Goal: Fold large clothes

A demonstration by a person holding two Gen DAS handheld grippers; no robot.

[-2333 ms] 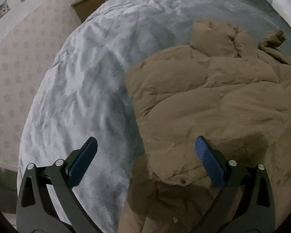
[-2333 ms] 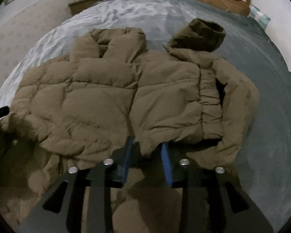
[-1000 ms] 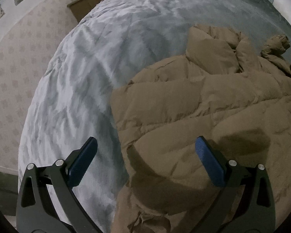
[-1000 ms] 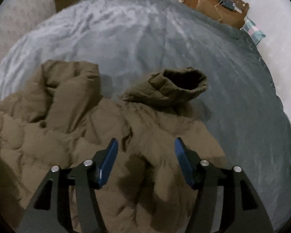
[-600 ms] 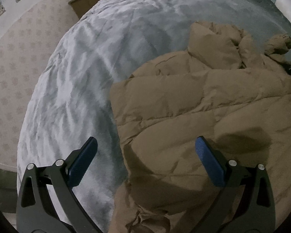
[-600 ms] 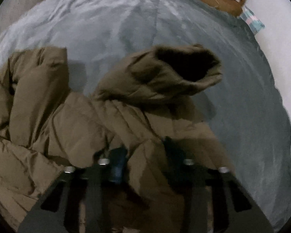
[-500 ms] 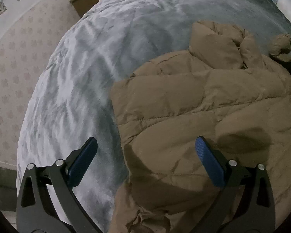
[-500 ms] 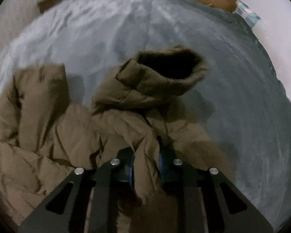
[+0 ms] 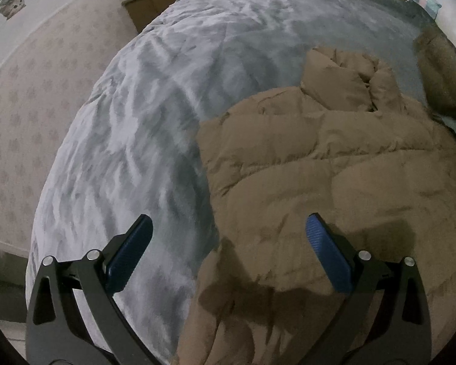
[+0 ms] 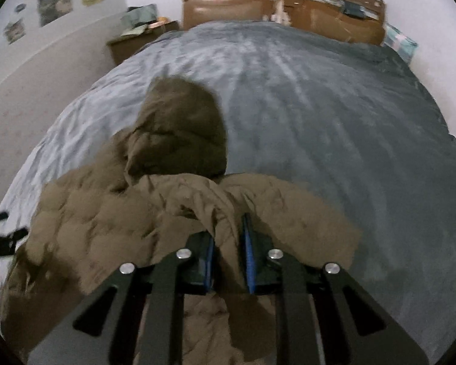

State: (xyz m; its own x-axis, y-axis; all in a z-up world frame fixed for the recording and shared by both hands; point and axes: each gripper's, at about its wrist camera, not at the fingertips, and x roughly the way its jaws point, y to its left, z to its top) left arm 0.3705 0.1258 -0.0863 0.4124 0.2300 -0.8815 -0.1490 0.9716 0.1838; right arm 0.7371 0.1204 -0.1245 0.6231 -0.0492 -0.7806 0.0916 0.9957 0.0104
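A brown padded jacket (image 9: 334, 164) lies spread on a grey-blue bed cover (image 9: 173, 97). My left gripper (image 9: 228, 237) is open and empty above the jacket's near left edge, one finger over the cover, the other over the jacket. In the right wrist view my right gripper (image 10: 228, 243) is shut on a bunched fold of the jacket (image 10: 173, 213), lifted off the bed. The sleeve end with its dark cuff (image 10: 182, 127) drapes forward from that fold. The left gripper shows at the left edge of the right wrist view (image 10: 0, 231).
A wooden headboard (image 10: 282, 6) stands at the far end of the bed. A nightstand (image 10: 136, 42) with clutter sits at the far left. A patterned wall (image 9: 30, 97) runs along the bed's left side. A pillow (image 10: 399, 42) lies at the far right.
My right gripper let go of the hem, moved up to the sleeve, shut on it, and now lifts it up and to the left. My left gripper stays open and almost still.
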